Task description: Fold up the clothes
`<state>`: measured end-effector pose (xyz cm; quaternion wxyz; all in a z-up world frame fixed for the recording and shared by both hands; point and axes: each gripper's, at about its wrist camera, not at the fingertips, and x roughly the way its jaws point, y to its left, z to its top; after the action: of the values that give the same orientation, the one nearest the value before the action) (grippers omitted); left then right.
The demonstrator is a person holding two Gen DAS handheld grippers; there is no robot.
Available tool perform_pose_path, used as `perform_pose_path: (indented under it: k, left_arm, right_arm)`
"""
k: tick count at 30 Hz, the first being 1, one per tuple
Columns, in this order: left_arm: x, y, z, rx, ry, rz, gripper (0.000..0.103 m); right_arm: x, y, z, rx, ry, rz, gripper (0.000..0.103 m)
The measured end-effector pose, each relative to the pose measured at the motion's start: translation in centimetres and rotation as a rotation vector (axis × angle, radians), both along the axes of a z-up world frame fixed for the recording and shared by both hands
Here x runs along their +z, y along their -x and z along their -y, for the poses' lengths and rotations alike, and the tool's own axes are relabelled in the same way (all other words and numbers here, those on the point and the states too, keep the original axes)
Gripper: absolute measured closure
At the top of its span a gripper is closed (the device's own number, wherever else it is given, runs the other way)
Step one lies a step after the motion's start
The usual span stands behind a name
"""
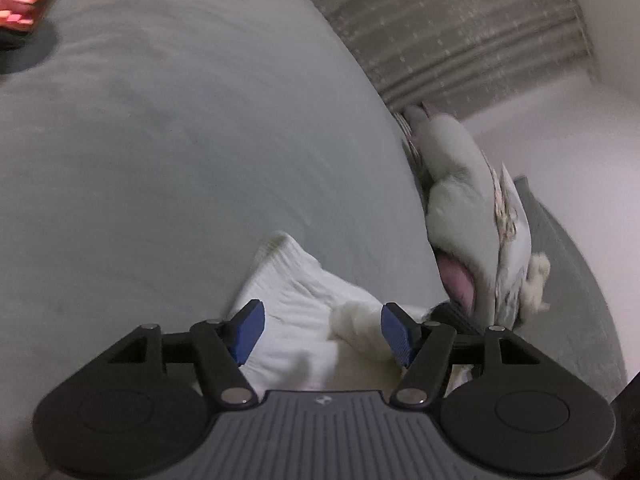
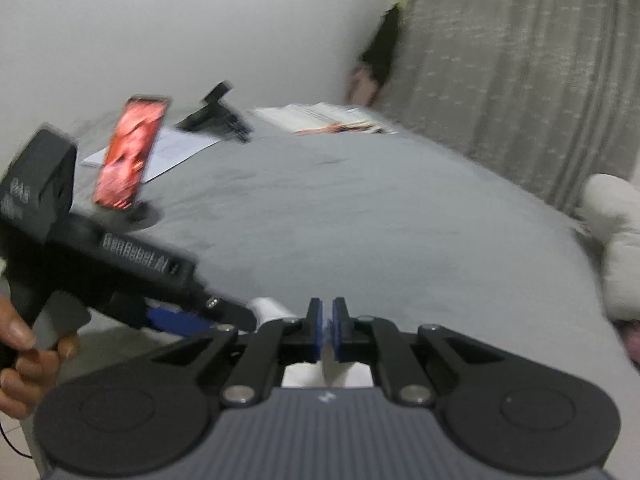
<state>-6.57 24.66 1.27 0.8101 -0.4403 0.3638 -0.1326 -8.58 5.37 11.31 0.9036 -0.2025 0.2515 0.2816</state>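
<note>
Left fingers (image 1: 322,334) gape over white cloth (image 1: 296,304) at bed edge (image 1: 416,240); right fingers (image 2: 327,330) closed

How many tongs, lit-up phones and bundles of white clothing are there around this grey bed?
Tongs: 2 (left tongs, right tongs)
Phone with red screen: 1
Bundle of white clothing: 1
Total: 4
</note>
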Motion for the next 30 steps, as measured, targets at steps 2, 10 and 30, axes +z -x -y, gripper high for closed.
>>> perform_pose_path:
  k: [2,10,30]
  left_arm:
    - [-0.1,0.4,-0.3,-0.005,0.002,-0.013,0.035]
    - [2.6,0.1,3.2,-0.116,-0.045,0.034,0.026]
    - [4.0,-5.1,10.2,-0.213,-0.272,-0.077,0.023]
  right_arm:
    - [-0.7,0.8,-0.9,0.024,-0.002,-0.018,0.103]
    - [-2.0,4.4,2.8,0.058,0.020,-0.107,0.094]
    - [-5.1,3.1,10.6,-0.006,-0.092,-0.182,0.057]
